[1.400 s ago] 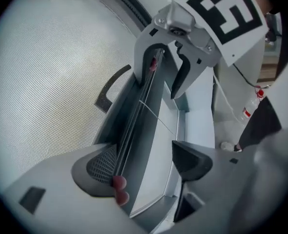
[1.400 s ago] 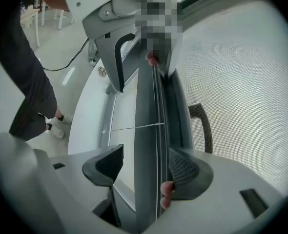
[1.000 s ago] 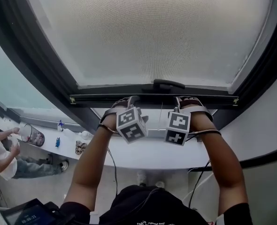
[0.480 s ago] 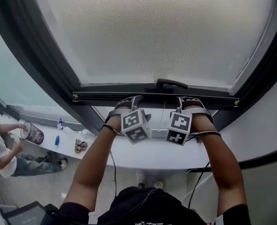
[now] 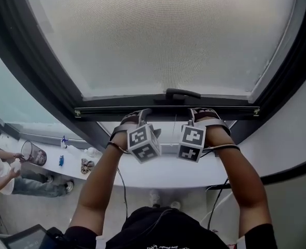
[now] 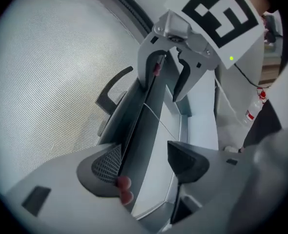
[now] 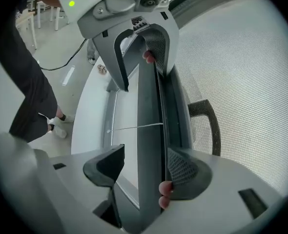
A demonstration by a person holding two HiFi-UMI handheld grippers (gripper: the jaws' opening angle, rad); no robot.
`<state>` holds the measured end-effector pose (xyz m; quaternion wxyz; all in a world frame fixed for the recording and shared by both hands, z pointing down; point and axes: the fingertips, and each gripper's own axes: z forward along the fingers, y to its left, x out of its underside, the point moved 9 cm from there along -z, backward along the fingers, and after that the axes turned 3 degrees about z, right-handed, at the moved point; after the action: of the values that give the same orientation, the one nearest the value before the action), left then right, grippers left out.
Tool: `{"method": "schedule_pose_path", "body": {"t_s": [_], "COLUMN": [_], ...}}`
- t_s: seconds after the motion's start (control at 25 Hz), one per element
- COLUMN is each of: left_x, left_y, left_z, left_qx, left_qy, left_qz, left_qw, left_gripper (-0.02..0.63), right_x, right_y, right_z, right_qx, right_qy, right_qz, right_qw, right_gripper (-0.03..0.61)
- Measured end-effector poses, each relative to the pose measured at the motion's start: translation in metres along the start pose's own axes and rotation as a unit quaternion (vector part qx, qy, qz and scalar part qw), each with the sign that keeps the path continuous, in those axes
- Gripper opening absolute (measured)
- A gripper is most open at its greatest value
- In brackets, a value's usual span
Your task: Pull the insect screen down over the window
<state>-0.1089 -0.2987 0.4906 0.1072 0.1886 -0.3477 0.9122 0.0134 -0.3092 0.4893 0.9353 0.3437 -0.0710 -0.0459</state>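
The screen (image 5: 168, 40) covers most of the window. Its mesh looks light, soft and easy to tear, so the stiff bar (image 5: 101, 111) at its bottom edge, just above the sill (image 5: 163, 173), is the place to pull. The frame (image 5: 44, 71) guides both ends, and uneven pulling could jam it. The handle (image 5: 183, 94) is free. The left tool (image 6: 144, 162) and right tool (image 7: 146, 168) straddle the bar unclenched, one pad of each resting on it. A thin cord (image 6: 158, 120) crosses below.

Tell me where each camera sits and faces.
Head view: on the head, steeply down at the screen's bottom bar; forearms, left gripper, right gripper show.
Left gripper view: on it, along the bar toward the right gripper; own jaws show.
Right gripper view: likewise, toward the left gripper; own jaws show.
All share the bar.
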Motion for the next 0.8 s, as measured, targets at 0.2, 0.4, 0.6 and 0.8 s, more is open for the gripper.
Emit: {"method": "schedule_pose_path", "body": {"t_s": [0.2, 0.4, 0.6, 0.8], "left_x": [0.004, 0.006, 0.004, -0.001], "left_y": [0.0, 0.0, 0.001, 0.004], "left_z": [0.007, 0.01, 0.017, 0.014], "left_qx": [0.005, -0.01, -0.023, -0.031], "left_qy": [0.005, 0.011, 0.038, 0.046], "left_qz": [-0.008, -0.002, 0.027, 0.039], "left_qw": [0.9999, 0.9999, 0.9986, 0.9977], "left_gripper": [0.296, 0.297, 0.297, 0.273], "right_x": [-0.003, -0.004, -0.004, 0.001], "right_y": [0.002, 0.002, 0.0, -0.011], "right_z": [0.009, 0.013, 0.017, 0.008], "right_qx": [-0.002, 0.015, 0.035, 0.055], "right_qy": [0.008, 0.017, 0.016, 0.006], "right_qz": [-0.004, -0.007, -0.004, 0.01], "right_qw": [1.0, 1.0, 0.999, 0.998], "right_gripper": [0.281, 0.281, 0.28, 0.143]}}
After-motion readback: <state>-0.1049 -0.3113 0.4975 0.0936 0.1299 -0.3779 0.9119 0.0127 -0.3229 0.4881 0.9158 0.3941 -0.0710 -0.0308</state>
